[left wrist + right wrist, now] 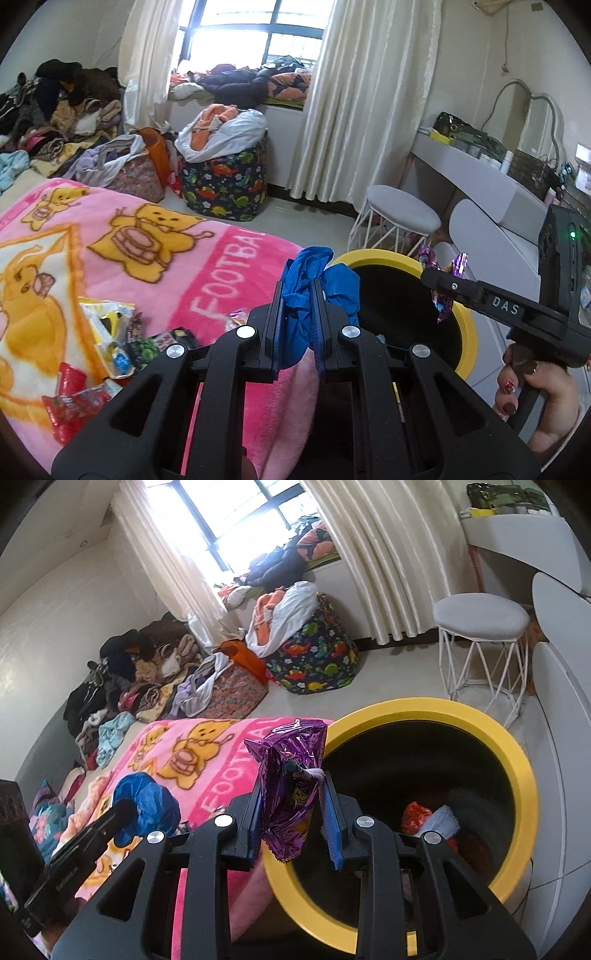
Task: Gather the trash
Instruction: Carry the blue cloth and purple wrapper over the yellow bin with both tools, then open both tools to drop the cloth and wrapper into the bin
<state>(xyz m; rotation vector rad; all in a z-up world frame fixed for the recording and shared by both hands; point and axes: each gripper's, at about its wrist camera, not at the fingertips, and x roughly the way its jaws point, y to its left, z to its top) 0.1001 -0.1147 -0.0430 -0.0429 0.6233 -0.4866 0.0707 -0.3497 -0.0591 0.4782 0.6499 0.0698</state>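
The left gripper (298, 314) squeezes a crumpled blue bag (314, 291) tight. The right gripper (295, 812) pinches a shiny purple wrapper (290, 786) between its pads. Both hang at the near edge of the yellow-rimmed bin (517, 760), just right of the pink blanket (147, 236). Some red and white trash (428, 819) is already inside. I think these two go in next. More wrappers (99, 350) wait on the blanket, left.
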